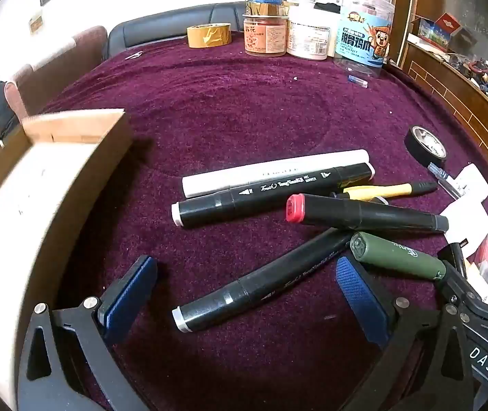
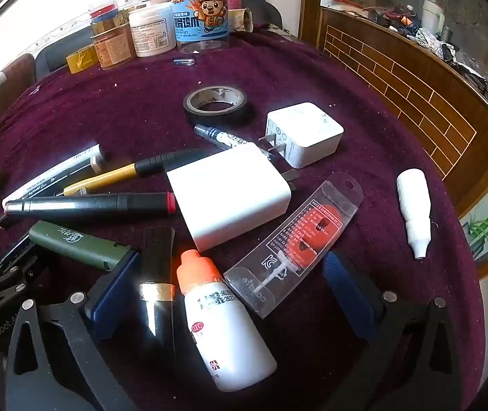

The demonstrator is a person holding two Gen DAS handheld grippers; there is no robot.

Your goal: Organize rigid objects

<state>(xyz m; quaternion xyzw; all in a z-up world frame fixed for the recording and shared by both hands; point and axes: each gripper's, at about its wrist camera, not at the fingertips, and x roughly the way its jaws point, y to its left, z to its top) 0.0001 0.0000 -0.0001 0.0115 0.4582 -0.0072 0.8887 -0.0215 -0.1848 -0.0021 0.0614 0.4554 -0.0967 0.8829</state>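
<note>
Surface: purple plush cloth (image 1: 244,102) covers the whole table, pretty cluttered with pens and bits.
Left gripper (image 1: 247,294): jaws spread as wide as they go, nothing clamped. A black marker (image 1: 261,284) lies slanted between the blue pads at the bottom of the left wrist view; can't tell if it touches either pad.
Just past it: green lighter (image 1: 398,257) right above the right-hand pad, overlapping the marker's far end.
Further up: red-capped marker (image 1: 367,214), another black marker (image 1: 271,193) and a white pen (image 1: 274,171) lying side by side mid-frame.
Left edge: cardboard box (image 1: 38,185), open top.
Right gripper (image 2: 223,294): also wide open, gripping nothing. A white bottle with orange cap (image 2: 223,325) and a black-and-gold tube (image 2: 156,287) lie between its pads, lower middle of the right wrist view.
Beyond: clear blister pack (image 2: 295,246), big white charger (image 2: 230,198), smaller white plug (image 2: 305,133), black tape roll (image 2: 214,102) at upper centre.
Back of table: jars (image 2: 199,10) along the top edge.
</note>
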